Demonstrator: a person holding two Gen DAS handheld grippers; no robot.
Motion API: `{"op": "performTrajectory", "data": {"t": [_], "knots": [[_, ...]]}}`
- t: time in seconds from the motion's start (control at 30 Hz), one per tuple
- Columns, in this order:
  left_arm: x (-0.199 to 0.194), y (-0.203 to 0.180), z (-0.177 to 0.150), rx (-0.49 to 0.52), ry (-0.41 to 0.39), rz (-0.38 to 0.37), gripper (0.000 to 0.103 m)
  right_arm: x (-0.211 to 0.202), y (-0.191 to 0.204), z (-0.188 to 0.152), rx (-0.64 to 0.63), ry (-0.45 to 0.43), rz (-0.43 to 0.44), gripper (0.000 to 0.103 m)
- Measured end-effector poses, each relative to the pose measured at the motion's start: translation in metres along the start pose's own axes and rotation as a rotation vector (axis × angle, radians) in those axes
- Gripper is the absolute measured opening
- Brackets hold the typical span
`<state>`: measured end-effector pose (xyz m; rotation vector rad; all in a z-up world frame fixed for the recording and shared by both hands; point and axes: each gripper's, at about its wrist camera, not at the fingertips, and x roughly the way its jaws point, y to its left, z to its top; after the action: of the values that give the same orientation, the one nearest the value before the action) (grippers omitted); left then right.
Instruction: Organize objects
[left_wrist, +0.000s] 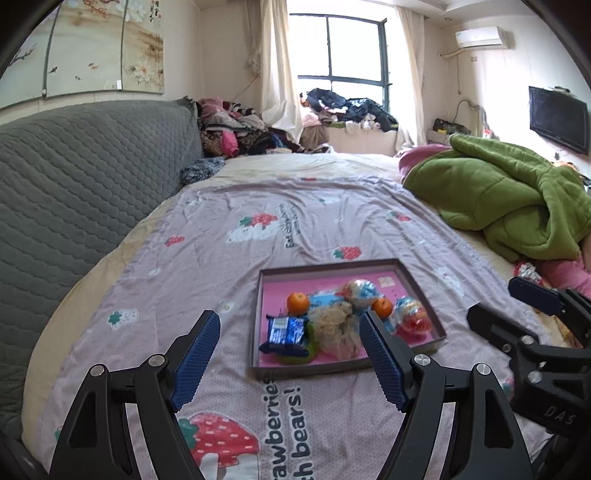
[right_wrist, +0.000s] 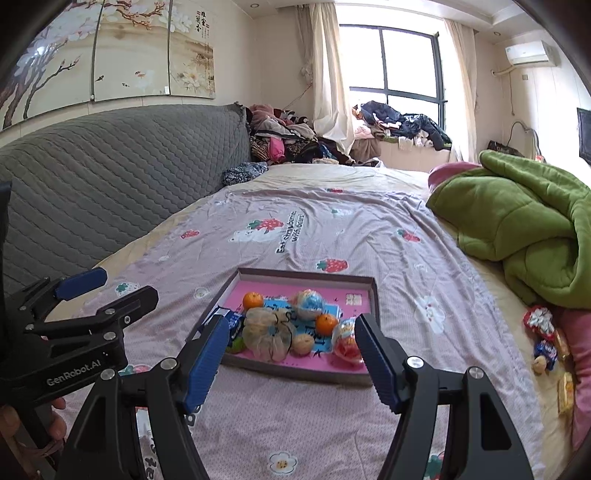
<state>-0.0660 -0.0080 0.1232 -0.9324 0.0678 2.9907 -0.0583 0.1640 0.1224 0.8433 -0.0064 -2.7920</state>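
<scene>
**Inspector:** Nearest the lens, what do you find?

**Operator:** Both my tongs, spread wide and pinching nothing. My left gripper (left_wrist: 290, 332) and my right gripper (right_wrist: 291, 334) hang above the strawberry-print lilac bedsheet (left_wrist: 229, 384), side by side, each aimed at the near edge of the shallow grey cardboard tray with the pink floor (left_wrist: 424, 291).

**Inspector:** Where is the tray from them?

**Operator:** Just ahead. From the left gripper it sits ahead and slightly right; from the right gripper, squarely ahead. Its long sides run from near to far.

**Inspector:** Contents?

**Operator:** Two oranges, wrapped sweets, a blue foil snack packet (left_wrist: 286, 330) and a knotted clear plastic bag (right_wrist: 267, 338), all inside.

**Inspector:** Anything outside it?

**Operator:** Loose wrapped snacks (right_wrist: 543, 332) lie far right beside the rumpled green quilt (right_wrist: 517, 229). My right gripper is nearer those, I judge.
</scene>
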Motion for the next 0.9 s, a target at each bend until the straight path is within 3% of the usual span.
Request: {"op": "performTrajectory", "data": {"t": [0.9], "knots": [[0.047, 0.005, -0.058, -0.014, 0.109, 0.015, 0.079, 0.036, -0.02, -0.053, 0.017, 0.038, -0.059, 0.07]]}}
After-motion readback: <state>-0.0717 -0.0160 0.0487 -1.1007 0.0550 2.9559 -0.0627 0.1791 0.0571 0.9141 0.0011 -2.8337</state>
